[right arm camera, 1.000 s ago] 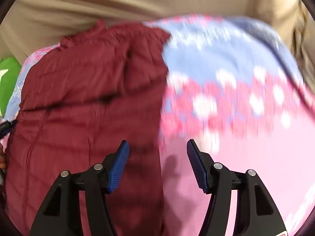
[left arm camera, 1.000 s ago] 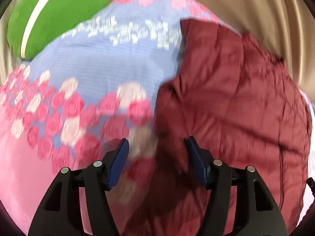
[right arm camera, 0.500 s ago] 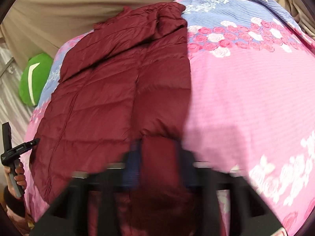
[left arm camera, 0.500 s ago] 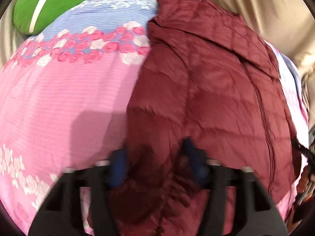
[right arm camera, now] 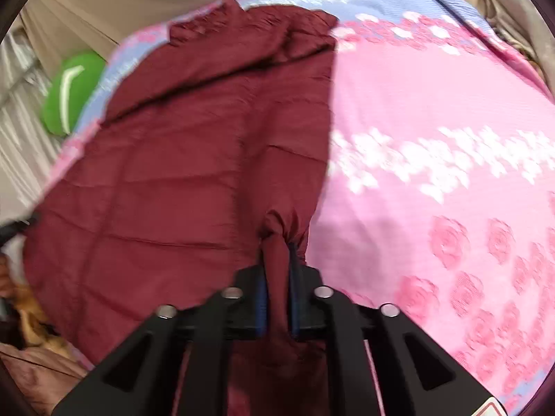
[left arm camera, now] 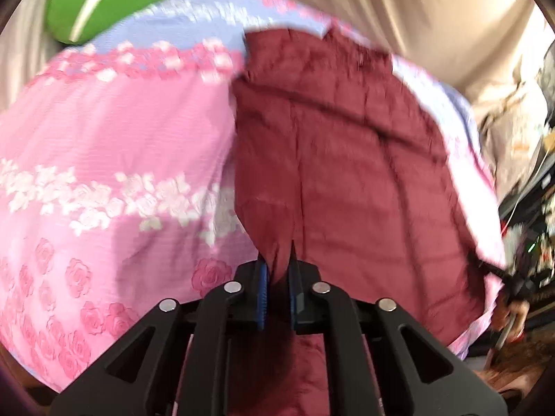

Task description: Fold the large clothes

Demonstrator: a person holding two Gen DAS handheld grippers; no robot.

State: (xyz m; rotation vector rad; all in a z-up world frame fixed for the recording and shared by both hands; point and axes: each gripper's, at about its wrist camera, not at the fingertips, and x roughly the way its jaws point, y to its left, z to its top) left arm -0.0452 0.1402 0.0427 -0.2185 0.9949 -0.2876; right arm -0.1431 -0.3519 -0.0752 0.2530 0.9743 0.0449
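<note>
Here, a dark maroon quilted puffer jacket [left arm camera: 347, 159] lies spread flat on a bed covered by a pink and lavender rose-patterned bedspread [left arm camera: 114, 131]. The left gripper [left arm camera: 277, 291], with black arms and blue pads, has its jaws closing narrow on a pinched fold at the jacket's near hem, beside its left edge; the fabric bunches up between the pads. The right gripper [right arm camera: 277, 298] has its jaws drawn narrow too, clamped on a gathered tuck of the hem near the jacket's right edge, where the cloth puckers just ahead of the pads. The jacket's collar end lies at the far side of the bed, towards a beige curtain [left arm camera: 399, 10]. A green cushion with a white stripe [left arm camera: 104, 0] sits at the far left corner. Both views are blurred.
</note>
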